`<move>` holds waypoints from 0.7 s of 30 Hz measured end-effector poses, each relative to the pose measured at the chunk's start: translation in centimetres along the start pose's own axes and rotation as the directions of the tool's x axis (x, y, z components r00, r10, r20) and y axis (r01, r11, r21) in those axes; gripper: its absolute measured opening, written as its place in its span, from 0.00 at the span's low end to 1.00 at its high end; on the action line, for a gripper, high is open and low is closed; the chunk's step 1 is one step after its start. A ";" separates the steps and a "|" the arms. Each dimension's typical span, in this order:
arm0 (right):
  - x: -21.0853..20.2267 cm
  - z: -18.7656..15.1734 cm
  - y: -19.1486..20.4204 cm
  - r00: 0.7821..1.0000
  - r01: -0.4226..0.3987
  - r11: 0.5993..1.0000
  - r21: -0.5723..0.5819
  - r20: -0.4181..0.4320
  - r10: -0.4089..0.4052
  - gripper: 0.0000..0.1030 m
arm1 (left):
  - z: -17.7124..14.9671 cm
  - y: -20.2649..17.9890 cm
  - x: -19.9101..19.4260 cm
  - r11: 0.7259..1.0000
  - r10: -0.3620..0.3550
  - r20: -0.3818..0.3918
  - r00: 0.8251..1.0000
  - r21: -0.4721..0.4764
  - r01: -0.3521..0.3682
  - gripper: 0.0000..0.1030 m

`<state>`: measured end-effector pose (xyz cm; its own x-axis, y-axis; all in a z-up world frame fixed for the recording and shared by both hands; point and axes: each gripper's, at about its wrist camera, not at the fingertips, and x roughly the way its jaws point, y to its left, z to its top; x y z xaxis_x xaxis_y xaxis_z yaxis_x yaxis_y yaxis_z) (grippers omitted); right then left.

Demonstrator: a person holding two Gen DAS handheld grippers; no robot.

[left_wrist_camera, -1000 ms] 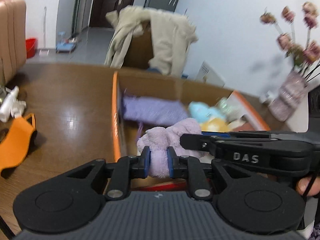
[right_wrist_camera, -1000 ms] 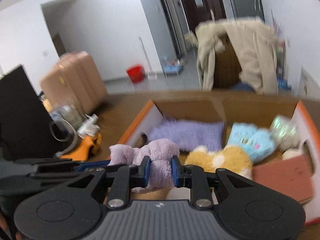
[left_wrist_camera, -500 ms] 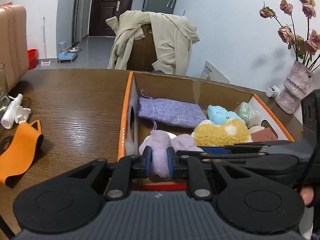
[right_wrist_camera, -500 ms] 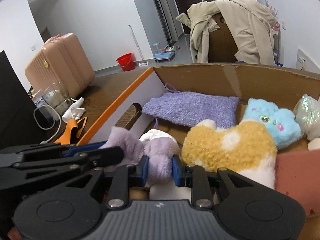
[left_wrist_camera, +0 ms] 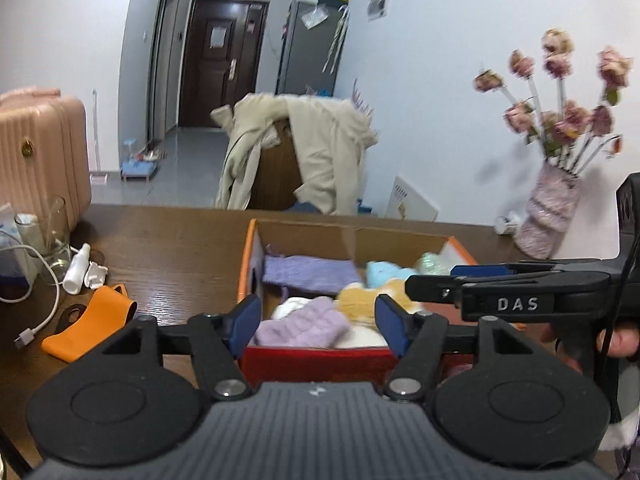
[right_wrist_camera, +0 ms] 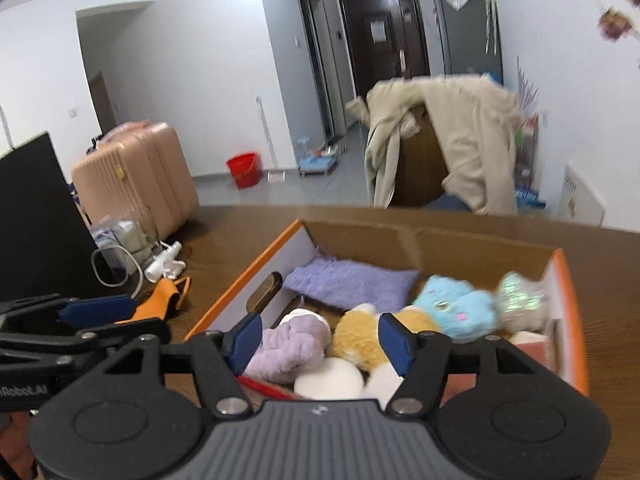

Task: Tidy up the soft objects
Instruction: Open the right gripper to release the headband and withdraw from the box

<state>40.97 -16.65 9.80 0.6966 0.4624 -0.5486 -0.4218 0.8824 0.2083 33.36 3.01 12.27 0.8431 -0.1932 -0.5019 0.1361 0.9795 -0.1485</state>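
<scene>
Over on the left of the brown surface (left_wrist_camera: 168, 248) there's an orange strap (left_wrist_camera: 90, 322) and a little white spray bottle (left_wrist_camera: 76, 268). Next comes the left claw (left_wrist_camera: 316, 322), jaws opening, nothing pinched. The purple plush (right_wrist_camera: 286, 346) sits in the near corner of the orange-edged cardboard box (right_wrist_camera: 248, 276), beside a yellow plush (right_wrist_camera: 360, 338) and a blue one (right_wrist_camera: 454, 308). The right claw (right_wrist_camera: 320, 340) is opening too, gripping nothing.
</scene>
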 end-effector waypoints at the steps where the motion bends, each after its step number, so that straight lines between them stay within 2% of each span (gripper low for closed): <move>1: -1.4 -0.2 -0.1 1.000 0.003 1.000 -0.007 0.017 -0.003 0.65 | -0.2 -0.7 -1.1 1.000 -0.006 0.014 1.000 0.002 0.006 0.67; 6: -8.4 -2.2 -0.5 0.994 0.013 0.999 -0.051 0.107 -0.007 0.70 | -1.8 -3.9 -5.9 1.000 -0.003 0.085 0.996 0.029 0.000 0.77; 10: -13.3 -4.9 -0.5 0.985 0.028 0.996 -0.081 0.172 -0.014 0.74 | -4.7 -6.1 -10.3 0.999 0.016 0.160 0.987 0.031 -0.021 0.86; 12: -15.8 -6.7 -0.3 0.979 0.036 0.995 -0.098 0.203 -0.015 0.79 | -6.5 -6.9 -12.4 0.999 0.034 0.194 0.980 0.015 -0.037 0.90; 17: -21.3 -12.8 0.4 0.960 0.034 0.990 -0.139 0.279 0.006 0.85 | -12.1 -7.8 -16.4 0.997 0.078 0.245 0.966 -0.021 -0.075 0.97; 21: -23.6 -18.2 0.9 0.962 0.054 0.981 -0.184 0.275 -0.002 0.89 | -16.1 -8.1 -18.0 0.995 0.100 0.228 0.968 -0.031 -0.096 0.98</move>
<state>13.58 -28.33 8.23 0.8299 0.4668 -0.3056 -0.4830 0.8752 0.0252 8.74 -2.33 8.81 0.9488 -0.0758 -0.3066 0.0384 0.9913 -0.1261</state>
